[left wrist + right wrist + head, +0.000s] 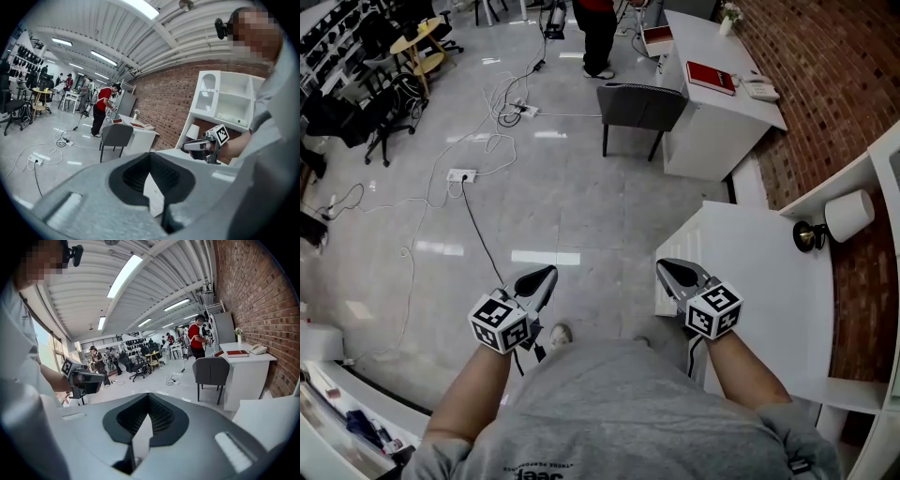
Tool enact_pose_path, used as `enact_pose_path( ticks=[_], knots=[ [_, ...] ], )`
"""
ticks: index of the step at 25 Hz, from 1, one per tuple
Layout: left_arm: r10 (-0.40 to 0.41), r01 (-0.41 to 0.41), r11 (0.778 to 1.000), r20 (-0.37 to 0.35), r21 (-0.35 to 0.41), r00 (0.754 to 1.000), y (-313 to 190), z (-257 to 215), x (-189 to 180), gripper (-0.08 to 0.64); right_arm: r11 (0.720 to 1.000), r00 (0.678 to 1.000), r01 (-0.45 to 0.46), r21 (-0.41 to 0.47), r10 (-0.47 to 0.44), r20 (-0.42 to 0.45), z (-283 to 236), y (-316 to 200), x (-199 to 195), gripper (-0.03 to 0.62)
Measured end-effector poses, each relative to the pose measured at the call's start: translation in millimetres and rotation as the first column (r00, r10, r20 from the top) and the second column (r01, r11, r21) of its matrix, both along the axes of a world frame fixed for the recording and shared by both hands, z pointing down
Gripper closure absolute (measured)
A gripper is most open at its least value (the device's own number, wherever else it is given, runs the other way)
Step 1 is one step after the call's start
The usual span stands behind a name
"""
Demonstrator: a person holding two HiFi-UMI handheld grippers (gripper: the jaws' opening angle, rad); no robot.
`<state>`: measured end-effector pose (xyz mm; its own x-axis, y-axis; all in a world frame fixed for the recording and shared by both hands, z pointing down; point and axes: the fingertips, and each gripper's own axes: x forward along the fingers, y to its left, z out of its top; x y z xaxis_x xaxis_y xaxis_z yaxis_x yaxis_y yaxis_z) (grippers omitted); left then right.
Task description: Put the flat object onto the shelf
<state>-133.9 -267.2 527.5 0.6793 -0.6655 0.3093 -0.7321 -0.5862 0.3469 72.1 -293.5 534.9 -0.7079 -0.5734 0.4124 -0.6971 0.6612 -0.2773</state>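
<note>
A flat red book (711, 77) lies on the far white desk (722, 112); it also shows in the left gripper view (137, 125) and the right gripper view (237, 353). The white shelf unit (870, 173) stands at the right against the brick wall, its upper compartments (229, 101) bare. My left gripper (549, 272) and right gripper (663, 266) hang close to my body over the floor, far from the book. Each has its jaws together with nothing between them, as their own views show (150, 154) (149, 395).
A white table (769, 281) stands just right of my right gripper, with a white lamp (848, 215) on the shelf beyond it. A grey chair (641, 105) sits by the desk. Cables and a power strip (461, 174) lie on the floor. A person in red (598, 33) stands beyond.
</note>
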Motion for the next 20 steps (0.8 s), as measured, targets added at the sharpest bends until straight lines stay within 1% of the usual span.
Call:
enact_pose_path(
  ticks=[5,20],
  knots=[
    [0.005,-0.005,1.0,-0.006,-0.012,1.0,1.9,0.7,5.9,0.56,1.0,1.0,-0.002,0.01,0.002,-0.026,0.5,1.0,6.8,0.583],
    [0.013,-0.014,1.0,-0.024,-0.016,1.0,1.0,-0.4,11.5,0.56,1.0,1.0,-0.011,0.01,0.011,-0.025,-1.6,-1.3,9.5,0.584]
  ],
)
